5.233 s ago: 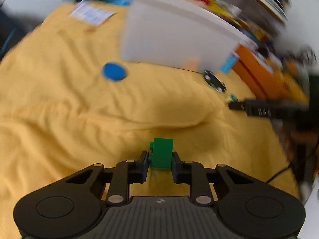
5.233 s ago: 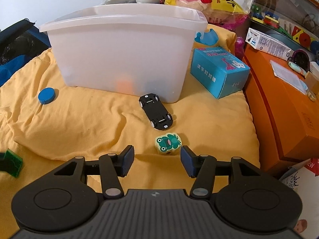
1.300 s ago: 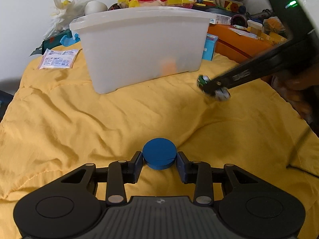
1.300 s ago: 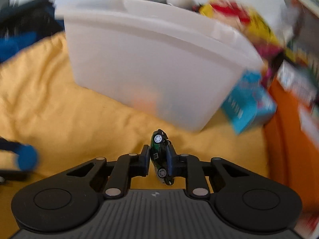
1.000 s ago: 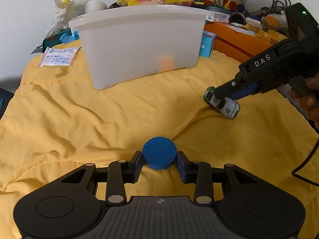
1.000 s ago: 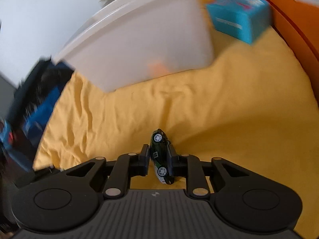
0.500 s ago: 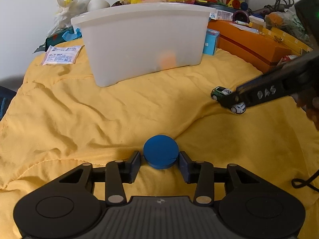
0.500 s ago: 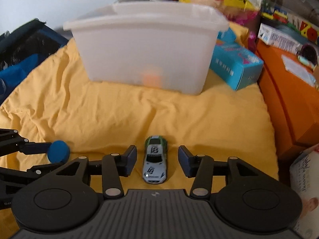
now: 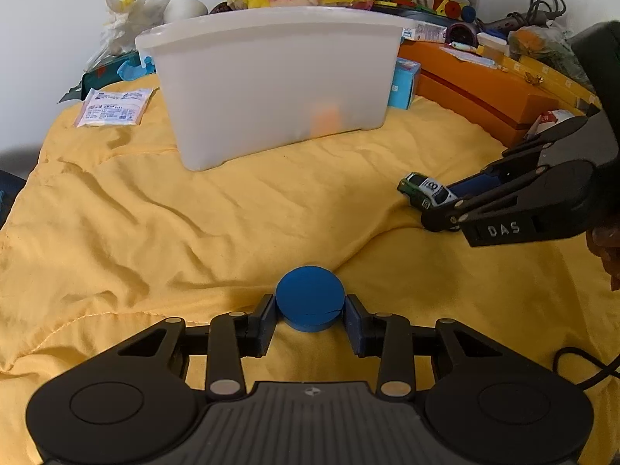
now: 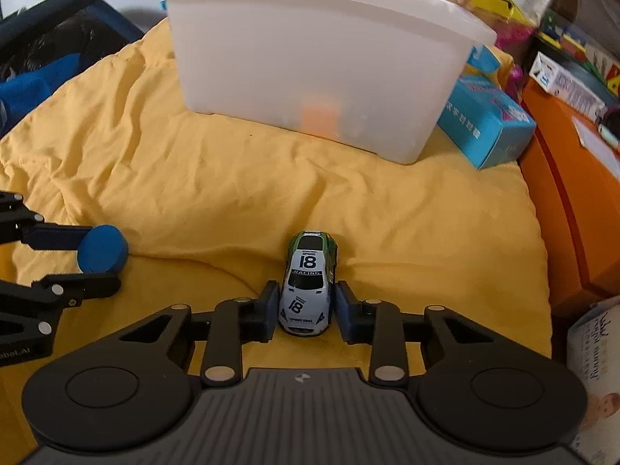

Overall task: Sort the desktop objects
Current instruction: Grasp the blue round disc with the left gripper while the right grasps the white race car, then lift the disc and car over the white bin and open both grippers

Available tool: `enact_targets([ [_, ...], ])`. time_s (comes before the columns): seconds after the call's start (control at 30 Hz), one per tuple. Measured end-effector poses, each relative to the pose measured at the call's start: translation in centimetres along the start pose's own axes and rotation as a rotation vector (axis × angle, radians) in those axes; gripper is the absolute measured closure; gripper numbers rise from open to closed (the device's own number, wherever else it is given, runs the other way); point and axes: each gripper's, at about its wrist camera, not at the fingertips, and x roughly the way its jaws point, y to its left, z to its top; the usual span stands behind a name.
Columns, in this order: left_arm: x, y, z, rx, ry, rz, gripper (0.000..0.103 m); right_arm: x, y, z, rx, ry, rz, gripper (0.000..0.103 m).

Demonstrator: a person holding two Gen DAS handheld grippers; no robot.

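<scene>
Left wrist view
- Left gripper (image 9: 310, 319): jaws closing on the blue disc (image 9: 310, 302); both pads look to be touching its rim, the disc lying flat on the yellow cloth (image 9: 193, 224).
- Bin (image 9: 271, 81): white, translucent, well beyond the disc at the far side of the cloth; an orange thing shows faintly through its wall.
- Right gripper (image 9: 438, 209): comes in from the right edge, its tips at the toy car (image 9: 424, 190), well apart from the disc.
- Advice, disc: judged best to keep the pads centred across the widest part of the rim and lift straight up before heading to the bin, so the disc cannot tip out.

Right wrist view
- Right gripper (image 10: 306, 310): jaws closing, narrow, one pad at each side of the toy car (image 10: 308, 286); a thin gap may remain on the right side, so I cannot tell if the grip is firm.
- Toy car: white and green, numbered 18, on its wheels on the cloth, nose toward the bin (image 10: 310, 54).
- Left gripper (image 10: 93, 267): at the left edge, disc (image 10: 102, 254) between its fingers.
- Advice, car: judged wise to finish closing squarely on the doors, low on the body; the wheels could let it roll forward out of a loose pinch.
- Risk: the bin's rim stands high; both loads need raising clear of it.
</scene>
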Motion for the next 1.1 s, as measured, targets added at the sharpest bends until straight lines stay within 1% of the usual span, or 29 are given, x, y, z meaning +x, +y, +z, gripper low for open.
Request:
enact_targets([
  [0.23, -1.4, 0.1, 0.9, 0.007, -0.029, 0.006, 0.062, -1.0, 0.3, -0.2, -0.014, -0.001, 0.004, 0.07],
  [0.43, -2.6, 0.2, 2.8, 0.011, -0.077, 0.016, 0.062, -1.5, 0.3, 0.3, -0.017, -0.016, 0.006, 0.07],
  [0.53, -3.3, 0.4, 4.3, 0.014, -0.112, 0.018, 0.062, -1.7, 0.2, 0.6, -0.018, -0.021, 0.008, 0.07],
  [0.63, -4.9, 0.9, 7.1, 0.012, -0.188, 0.019, 0.062, -2.7, -0.1, 1.6, -0.015, -0.05, 0.011, 0.07],
  [0.73, -6.2, 1.8, 11.5, 0.029, -0.29, 0.044, 0.062, -5.4, -0.8, 4.2, -0.015, -0.167, -0.01, 0.07],
  [0.8, -6.1, 2.6, 15.0, 0.02, -0.341, 0.058, 0.062, -7.2, -1.6, 7.1, -0.005, -0.265, -0.04, 0.07],
  [0.87, -5.3, 2.7, 17.9, 0.06, -0.371, 0.093, 0.062, -7.9, -2.2, 10.3, -0.002, -0.325, -0.062, 0.07],
  [0.9, -4.5, 2.7, 19.3, 0.09, -0.364, 0.109, 0.062, -7.9, -2.4, 11.9, -0.001, -0.347, -0.077, 0.07],
  [0.97, -2.7, 2.7, 21.1, 0.116, -0.338, 0.128, 0.062, -7.2, -2.9, 14.5, 0.002, -0.362, -0.094, 0.07],
  [1.03, -0.5, 3.3, 22.1, 0.1, -0.284, 0.149, 0.061, -5.6, -3.4, 16.4, 0.003, -0.323, -0.093, 0.069],
  [1.07, 0.3, 3.7, 22.3, 0.082, -0.259, 0.149, 0.059, -4.7, -3.7, 16.8, 0.007, -0.294, -0.09, 0.063],
  [1.1, 0.9, 3.9, 22.4, 0.068, -0.243, 0.149, 0.052, -3.8, -3.8, 17.0, 0.01, -0.262, -0.089, 0.059],
])
